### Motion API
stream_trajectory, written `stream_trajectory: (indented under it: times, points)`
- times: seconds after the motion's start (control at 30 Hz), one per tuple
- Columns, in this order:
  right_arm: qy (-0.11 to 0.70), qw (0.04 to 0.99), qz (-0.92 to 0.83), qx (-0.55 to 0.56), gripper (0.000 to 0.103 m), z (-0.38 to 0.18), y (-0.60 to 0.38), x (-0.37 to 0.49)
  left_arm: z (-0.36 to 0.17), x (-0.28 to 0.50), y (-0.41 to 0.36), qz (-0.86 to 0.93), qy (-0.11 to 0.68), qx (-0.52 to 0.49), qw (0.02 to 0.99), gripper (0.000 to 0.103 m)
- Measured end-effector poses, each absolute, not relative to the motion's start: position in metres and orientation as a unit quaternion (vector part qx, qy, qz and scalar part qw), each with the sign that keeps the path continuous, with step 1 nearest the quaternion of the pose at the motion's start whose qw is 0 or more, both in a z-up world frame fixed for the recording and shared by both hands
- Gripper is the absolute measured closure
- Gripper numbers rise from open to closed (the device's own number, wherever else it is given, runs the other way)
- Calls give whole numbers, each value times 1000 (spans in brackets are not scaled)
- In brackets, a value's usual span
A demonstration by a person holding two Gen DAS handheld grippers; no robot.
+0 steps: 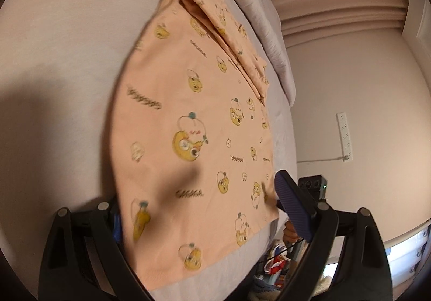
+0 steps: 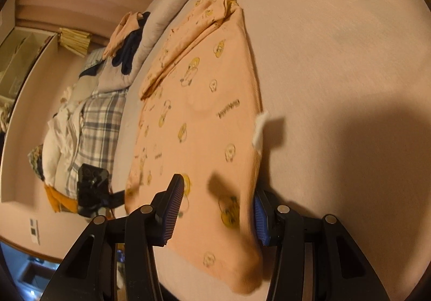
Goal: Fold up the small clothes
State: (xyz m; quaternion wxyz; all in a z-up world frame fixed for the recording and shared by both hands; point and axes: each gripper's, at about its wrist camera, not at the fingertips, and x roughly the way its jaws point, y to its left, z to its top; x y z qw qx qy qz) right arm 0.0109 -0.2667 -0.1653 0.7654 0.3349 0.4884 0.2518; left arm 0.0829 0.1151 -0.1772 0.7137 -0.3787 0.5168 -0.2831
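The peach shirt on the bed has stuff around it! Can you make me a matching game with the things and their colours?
Things:
1. shirt
2. label sticking out of the shirt's side
3. gripper pads
4. blanket beside the bed sheet

Colours:
A. blue, ribbed
B. white
C. grey and white checks
D. peach with yellow cartoon prints

Pairs: 1-D, 2-B, 3-A, 4-C
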Motion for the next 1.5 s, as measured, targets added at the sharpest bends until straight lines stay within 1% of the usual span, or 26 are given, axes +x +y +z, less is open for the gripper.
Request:
stream_trajectory:
  times: [0.1, 0.13, 0.2, 0.27, 0.3, 0.37, 0.43, 0.47, 0.57, 0.6, 0.63, 0.7, 0.73, 0.83, 0.97, 1.23, 1.37, 1.5]
  points:
    - [485, 769, 253, 331, 55, -166, -266, 15, -175, 81, 106, -282, 519, -357, 724, 12]
    - [485, 770, 254, 329, 56, -166, -266, 14, -175, 80, 106, -283, 519, -354, 725, 13]
    - [486, 773, 254, 319, 64, -166, -267, 9, -175, 74, 106, -285, 520, -349, 725, 20]
    - [490, 772, 254, 315, 71, -168, -268, 4, -177, 69, 107, -282, 522, -345, 727, 31]
    - [491, 772, 255, 314, 75, -169, -269, 1, -179, 67, 107, -279, 522, -345, 728, 34]
    - [494, 770, 253, 314, 81, -171, -269, -5, -183, 63, 110, -269, 523, -348, 730, 50]
    - [496, 766, 257, 319, 81, -173, -270, -12, -189, 59, 117, -268, 523, -365, 722, 58]
    - [497, 766, 259, 314, 81, -172, -270, -16, -192, 57, 120, -269, 523, -373, 717, 63]
    - [493, 772, 262, 304, 82, -171, -265, -23, -198, 52, 125, -268, 530, -381, 708, 76]
    - [490, 773, 262, 307, 83, -172, -266, -24, -200, 51, 128, -268, 531, -387, 705, 78]
    - [489, 772, 261, 311, 83, -173, -265, -25, -202, 50, 130, -266, 530, -394, 702, 83]
    - [487, 772, 260, 314, 88, -174, -265, -24, -203, 49, 133, -262, 531, -398, 701, 88]
    - [487, 775, 258, 309, 89, -174, -265, -24, -203, 49, 133, -260, 532, -396, 702, 91]
    - [486, 779, 255, 302, 89, -171, -262, -26, -199, 46, 134, -253, 532, -387, 709, 91]
    - [480, 793, 249, 280, 95, -161, -253, -30, -191, 45, 133, -248, 531, -373, 719, 92]
    - [385, 813, 323, 293, 95, -113, -244, -24, -173, 55, 130, -309, 482, -422, 703, 94]
    - [355, 816, 343, 300, 95, -100, -241, -13, -160, 67, 129, -338, 450, -449, 694, 94]
    - [332, 823, 348, 303, 95, -89, -241, -2, -141, 83, 127, -353, 427, -455, 697, 94]
